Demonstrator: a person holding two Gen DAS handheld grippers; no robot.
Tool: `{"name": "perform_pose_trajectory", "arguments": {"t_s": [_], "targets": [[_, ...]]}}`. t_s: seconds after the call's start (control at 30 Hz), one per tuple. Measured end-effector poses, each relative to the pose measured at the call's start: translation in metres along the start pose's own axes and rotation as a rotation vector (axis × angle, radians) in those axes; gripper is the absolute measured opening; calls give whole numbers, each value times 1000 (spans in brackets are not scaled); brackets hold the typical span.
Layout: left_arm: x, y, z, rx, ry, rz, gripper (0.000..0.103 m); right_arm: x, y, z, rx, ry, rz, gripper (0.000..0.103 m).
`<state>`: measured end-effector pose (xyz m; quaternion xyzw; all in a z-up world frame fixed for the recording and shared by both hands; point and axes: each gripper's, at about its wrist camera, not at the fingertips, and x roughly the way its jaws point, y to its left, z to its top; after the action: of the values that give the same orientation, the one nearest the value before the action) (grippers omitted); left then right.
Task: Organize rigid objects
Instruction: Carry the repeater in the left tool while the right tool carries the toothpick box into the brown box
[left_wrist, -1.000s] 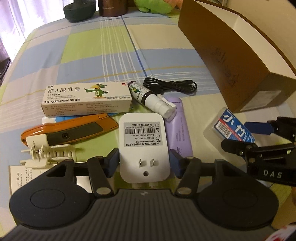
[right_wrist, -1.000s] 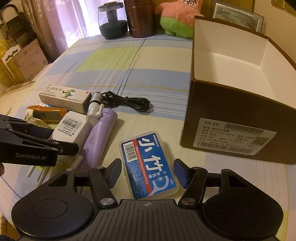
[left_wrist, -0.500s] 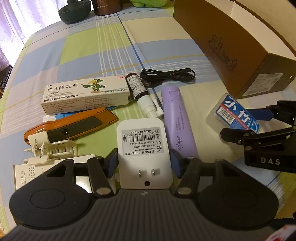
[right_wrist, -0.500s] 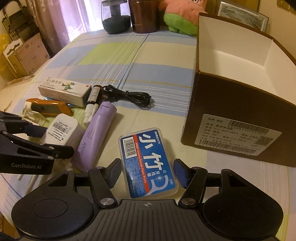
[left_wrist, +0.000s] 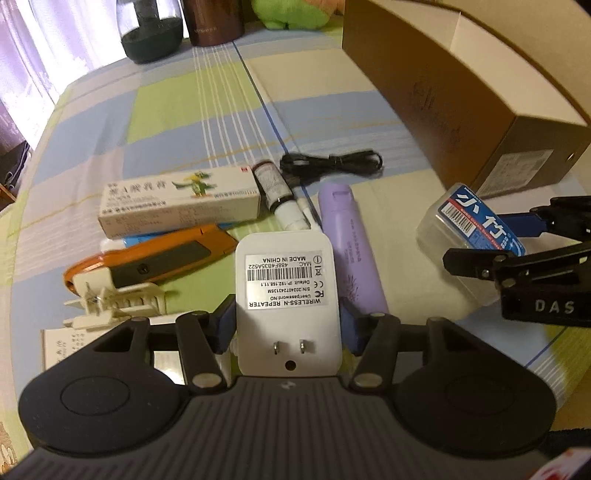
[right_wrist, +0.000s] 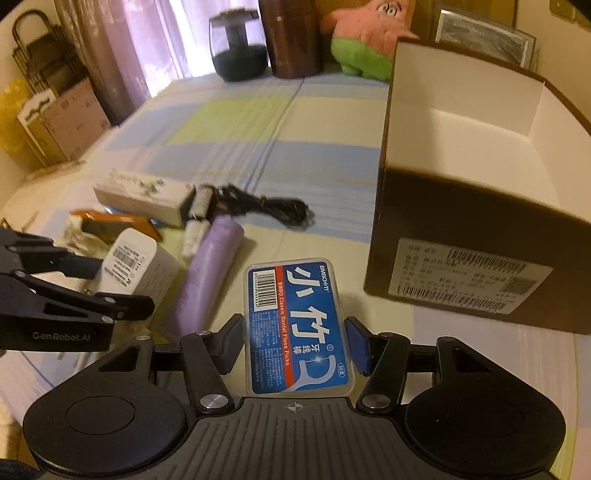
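Checked cloth (left_wrist: 229, 122) bears smooth rounded plastic repeater (left_wrist: 286, 295), possibly gripped.

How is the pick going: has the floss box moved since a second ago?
Yes. The floss box has tipped up off the cloth, its near end raised, beside the brown carton.

a pink and green plush toy (right_wrist: 369, 40) sits at the far edge of the checked cloth (right_wrist: 229, 122), beside a brown cylinder (right_wrist: 291, 37) and a dark glass jar (right_wrist: 240, 51); cardboard boxes (right_wrist: 62, 122) stand by the curtain (right_wrist: 122, 48) at left.
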<state>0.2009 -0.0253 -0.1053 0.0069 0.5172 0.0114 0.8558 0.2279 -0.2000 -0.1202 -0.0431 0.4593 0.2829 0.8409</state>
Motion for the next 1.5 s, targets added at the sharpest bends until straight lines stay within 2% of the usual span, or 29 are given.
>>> {"name": "perform_pose_trajectory", "arguments": {"t_s": [0.17, 0.33, 0.5, 0.63, 0.8, 1.23, 1.5], "targets": [[-22, 0, 10, -5, -62, 9, 52, -23, 1, 7, 10, -61, 33, 55], [-48, -6, 30, -7, -130, -15, 52, -49, 0, 20, 19, -133, 48, 55], [-65, -21, 60, 5, -187, -62, 52, -71, -12, 35, 29, -188, 44, 55], [-70, -37, 90, 13, -224, -86, 52, -88, -27, 50, 76, -221, 95, 54], [-78, -55, 122, 31, -272, -114, 52, -109, -47, 69, 88, -279, 88, 53], [-60, -121, 209, 73, -295, -161, 52, -125, -130, 98, 122, -372, -89, 53], [-14, -159, 245, 21, -214, -177, 52, -101, -174, 115, 116, -347, -141, 53]]}}
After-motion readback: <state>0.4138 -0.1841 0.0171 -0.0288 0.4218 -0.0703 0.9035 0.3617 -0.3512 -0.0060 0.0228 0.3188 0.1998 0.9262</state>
